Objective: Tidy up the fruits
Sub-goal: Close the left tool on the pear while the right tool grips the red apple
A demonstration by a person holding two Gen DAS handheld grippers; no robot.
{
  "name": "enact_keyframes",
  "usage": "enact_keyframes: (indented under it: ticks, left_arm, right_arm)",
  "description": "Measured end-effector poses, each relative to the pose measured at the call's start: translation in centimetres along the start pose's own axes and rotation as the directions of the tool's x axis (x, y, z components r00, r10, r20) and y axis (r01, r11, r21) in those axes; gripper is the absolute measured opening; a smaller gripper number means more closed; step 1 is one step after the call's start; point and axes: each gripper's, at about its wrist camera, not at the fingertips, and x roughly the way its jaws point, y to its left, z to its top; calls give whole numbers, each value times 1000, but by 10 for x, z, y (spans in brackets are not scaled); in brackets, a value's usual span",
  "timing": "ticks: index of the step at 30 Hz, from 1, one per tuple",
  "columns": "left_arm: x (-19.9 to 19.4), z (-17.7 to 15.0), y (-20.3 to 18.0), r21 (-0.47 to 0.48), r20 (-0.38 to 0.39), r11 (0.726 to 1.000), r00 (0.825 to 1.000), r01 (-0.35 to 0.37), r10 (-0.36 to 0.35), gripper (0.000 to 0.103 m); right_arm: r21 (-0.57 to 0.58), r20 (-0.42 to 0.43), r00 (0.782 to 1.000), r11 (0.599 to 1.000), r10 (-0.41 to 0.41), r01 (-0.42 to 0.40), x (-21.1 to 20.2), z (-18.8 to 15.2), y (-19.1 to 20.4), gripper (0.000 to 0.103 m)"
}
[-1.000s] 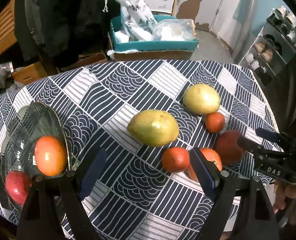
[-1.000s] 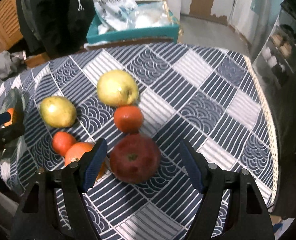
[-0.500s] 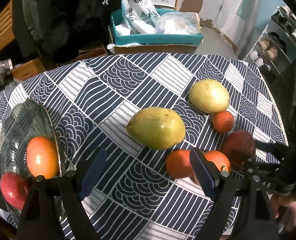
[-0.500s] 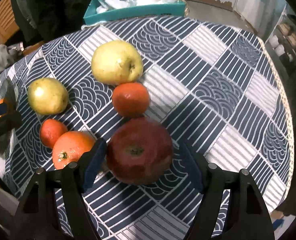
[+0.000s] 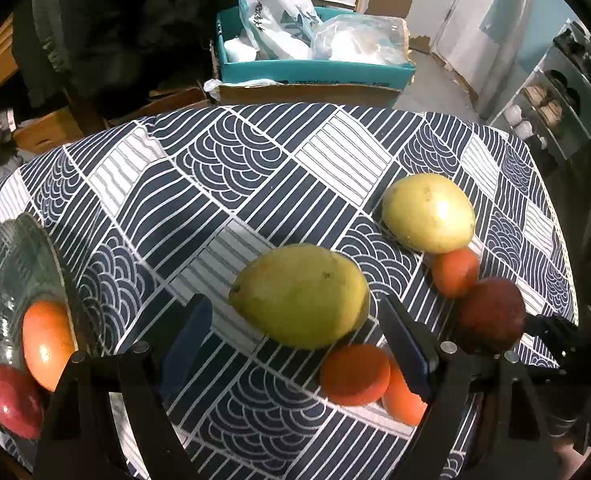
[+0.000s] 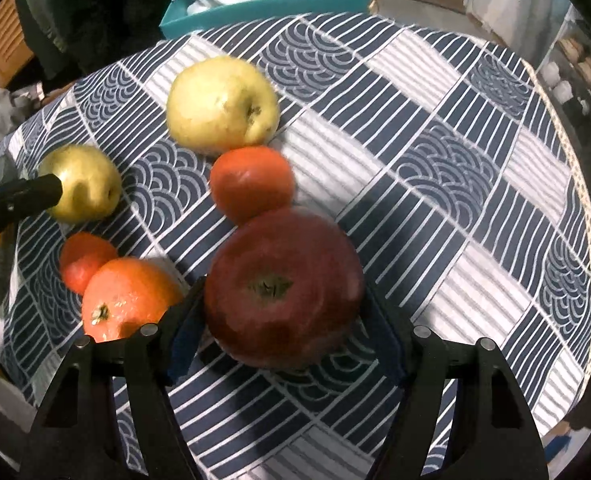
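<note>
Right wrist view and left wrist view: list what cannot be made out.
- Glass bowl: cut off by the left wrist view's edge; barely visible in the right wrist view.
- Large orange: mostly behind the left gripper finger in the left wrist view.
- Right gripper pads: contact with the red apple hidden by the apple.

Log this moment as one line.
left tongs: open by yellow-green mango | right tongs: closing around dark red apple | glass bowl: two fruits

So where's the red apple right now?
The red apple sits on the tablecloth between the closing right tool's pads, beside a small orange fruit.
</note>
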Motion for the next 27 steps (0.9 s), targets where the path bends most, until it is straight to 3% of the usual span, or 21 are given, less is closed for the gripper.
enact_keyframes:
  ticks: [14,27]
  left_arm:
    - [43,3,-6,25,-78,1000,997,-7,9,87]
    - [39,-2,-16,114,-16,993,999,-39,41,86]
  right_arm:
    - [9,44,999,1000,-30,30,-14,14,-13,73]
    - [-4,77,997,1000,-28,28,-22,21,-9,73]
